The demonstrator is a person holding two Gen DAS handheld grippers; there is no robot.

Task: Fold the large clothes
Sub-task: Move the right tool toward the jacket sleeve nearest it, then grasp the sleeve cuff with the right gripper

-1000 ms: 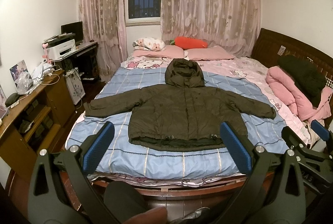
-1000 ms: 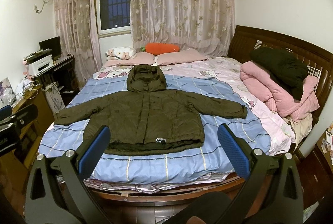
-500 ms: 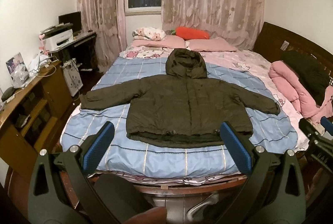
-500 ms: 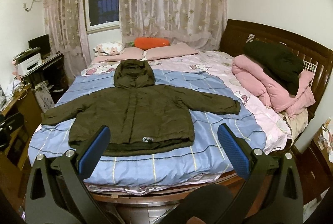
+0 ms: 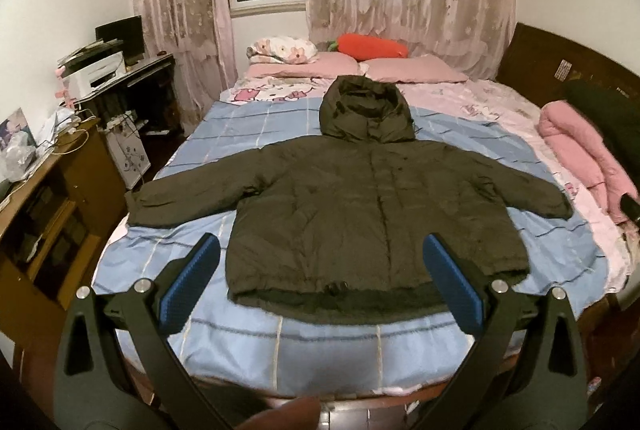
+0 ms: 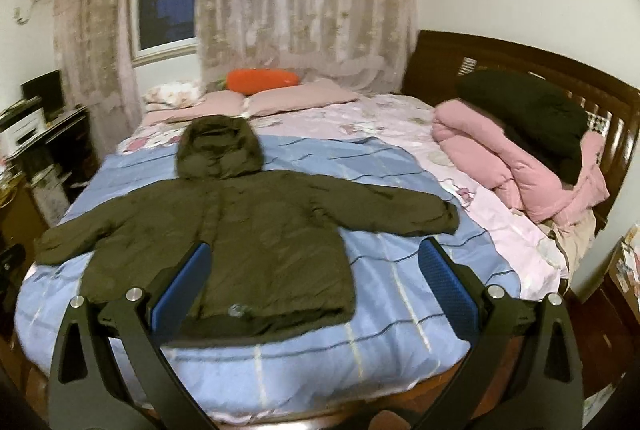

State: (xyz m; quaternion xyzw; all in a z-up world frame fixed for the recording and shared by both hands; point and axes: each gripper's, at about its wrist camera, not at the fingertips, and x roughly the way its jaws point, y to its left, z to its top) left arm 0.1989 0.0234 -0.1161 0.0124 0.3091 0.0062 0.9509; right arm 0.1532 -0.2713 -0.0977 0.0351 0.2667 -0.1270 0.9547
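A dark olive hooded jacket (image 5: 360, 214) lies flat, front up, on the blue striped sheet of the bed (image 5: 240, 342), sleeves spread to both sides and hood toward the pillows. It also shows in the right wrist view (image 6: 240, 230). My left gripper (image 5: 320, 282) is open and empty, above the foot of the bed near the jacket's hem. My right gripper (image 6: 314, 286) is open and empty, over the jacket's lower right part and the sheet beside it.
A pink quilt (image 6: 512, 166) with a dark garment (image 6: 528, 114) on it lies at the bed's right side by the wooden headboard (image 6: 520, 66). Pillows (image 5: 412, 70) and an orange cushion (image 5: 372, 46) lie at the far end. A wooden cabinet (image 5: 44, 214) and a desk (image 5: 132, 90) stand left.
Both grippers have moved forward and down toward the bed, so the jacket looks larger. The right wrist view has swung right. Both stay open.
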